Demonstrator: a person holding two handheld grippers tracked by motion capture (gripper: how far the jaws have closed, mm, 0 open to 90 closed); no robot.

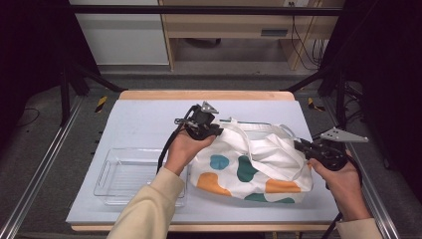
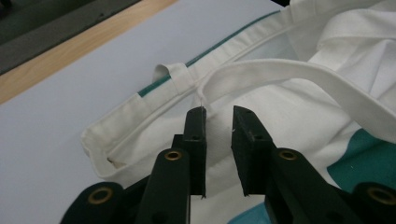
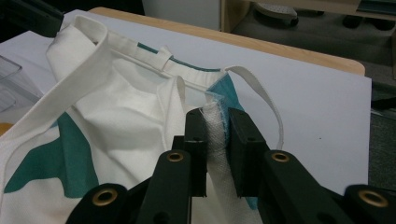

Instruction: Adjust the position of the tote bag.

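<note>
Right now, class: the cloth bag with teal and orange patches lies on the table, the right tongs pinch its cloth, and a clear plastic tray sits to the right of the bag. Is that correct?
Not quite. The tray sits to the left of the bag, beside the person's left forearm, as the high view shows. The rest holds: the bag lies on the table, and the right tongs pinch its cloth.

A pale desk (image 1: 149,119) with a wooden edge stands on grey floor (image 1: 45,129). Far behind, a wooden cabinet (image 1: 224,25) beside a white panel (image 1: 124,40); dark frame rails (image 1: 318,74) flank both sides.
</note>
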